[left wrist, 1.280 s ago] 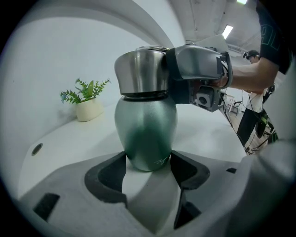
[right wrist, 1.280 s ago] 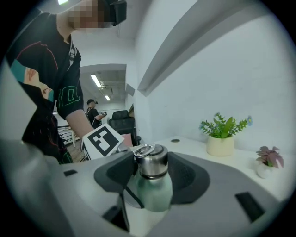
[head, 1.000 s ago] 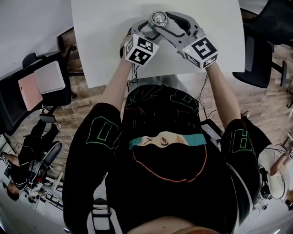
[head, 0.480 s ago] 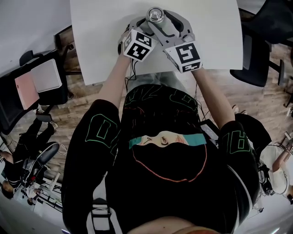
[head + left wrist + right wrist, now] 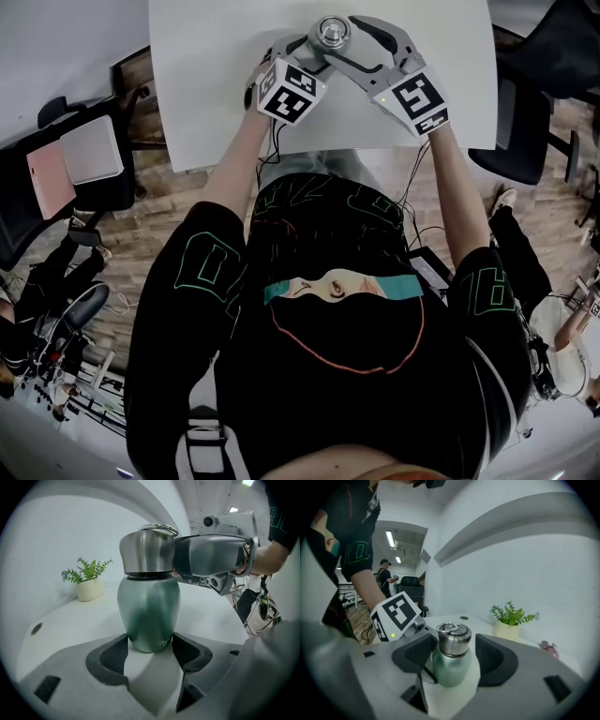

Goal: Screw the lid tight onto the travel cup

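The left gripper (image 5: 149, 654) clamps the lower body of the green travel cup (image 5: 147, 606), which stands upright on the white table (image 5: 216, 84). The right gripper (image 5: 452, 654) has just been opening its jaws. They stand apart on either side of the steel lid (image 5: 452, 638), which sits on the cup, and are not pressing it. A potted plant (image 5: 89, 581) stands farther back on the table.

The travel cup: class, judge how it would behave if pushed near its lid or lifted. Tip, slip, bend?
The cup is tall and narrows to a small base, so a push at the steel lid would probably tip it. Its glossy metal wall looks slippery, though the left claw clamps it low on both sides. It seems rigid, unlikely to flex.
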`<state>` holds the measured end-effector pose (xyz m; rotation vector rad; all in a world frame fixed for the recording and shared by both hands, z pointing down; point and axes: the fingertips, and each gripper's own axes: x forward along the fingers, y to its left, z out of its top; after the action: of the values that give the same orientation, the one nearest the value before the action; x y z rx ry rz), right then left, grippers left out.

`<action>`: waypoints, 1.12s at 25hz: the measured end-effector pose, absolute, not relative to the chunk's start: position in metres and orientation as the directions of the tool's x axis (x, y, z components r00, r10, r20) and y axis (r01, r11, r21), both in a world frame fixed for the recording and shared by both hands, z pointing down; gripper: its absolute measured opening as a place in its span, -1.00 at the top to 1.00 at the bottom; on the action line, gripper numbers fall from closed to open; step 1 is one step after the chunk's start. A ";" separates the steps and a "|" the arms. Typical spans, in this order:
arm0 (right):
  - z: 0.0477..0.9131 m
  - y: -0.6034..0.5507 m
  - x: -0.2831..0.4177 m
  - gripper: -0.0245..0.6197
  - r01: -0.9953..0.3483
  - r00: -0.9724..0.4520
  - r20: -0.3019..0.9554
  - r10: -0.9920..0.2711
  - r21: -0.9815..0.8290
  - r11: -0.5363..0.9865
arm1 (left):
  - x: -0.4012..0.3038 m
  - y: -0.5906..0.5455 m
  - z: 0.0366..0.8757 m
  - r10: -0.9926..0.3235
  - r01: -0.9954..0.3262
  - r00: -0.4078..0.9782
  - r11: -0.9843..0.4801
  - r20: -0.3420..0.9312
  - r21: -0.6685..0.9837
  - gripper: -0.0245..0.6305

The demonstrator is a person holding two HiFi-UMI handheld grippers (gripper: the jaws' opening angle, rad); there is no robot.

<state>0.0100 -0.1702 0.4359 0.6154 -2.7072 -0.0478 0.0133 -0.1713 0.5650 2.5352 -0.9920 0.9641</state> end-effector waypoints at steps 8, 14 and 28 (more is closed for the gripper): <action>0.425 -0.176 0.008 0.05 -0.176 -0.908 0.379 -0.180 0.046 0.983 | 0.016 -0.172 0.562 -0.517 -0.675 0.550 -0.738 0.656 -0.016 -0.03; 0.429 -0.175 0.003 0.16 -0.111 -0.910 0.398 -0.117 0.039 0.993 | 0.017 -0.176 0.555 -0.535 -0.634 0.560 -0.768 0.632 -0.087 -0.10; 0.424 -0.178 0.005 0.16 -0.490 -0.833 0.285 -0.474 0.015 0.871 | 0.020 -0.179 0.543 -0.580 -0.643 0.595 -0.759 0.556 -0.104 -0.12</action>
<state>0.0049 -0.1781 0.4242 0.7272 -2.7627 0.0847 0.0197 -0.1794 0.5429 2.7084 -1.0426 0.8853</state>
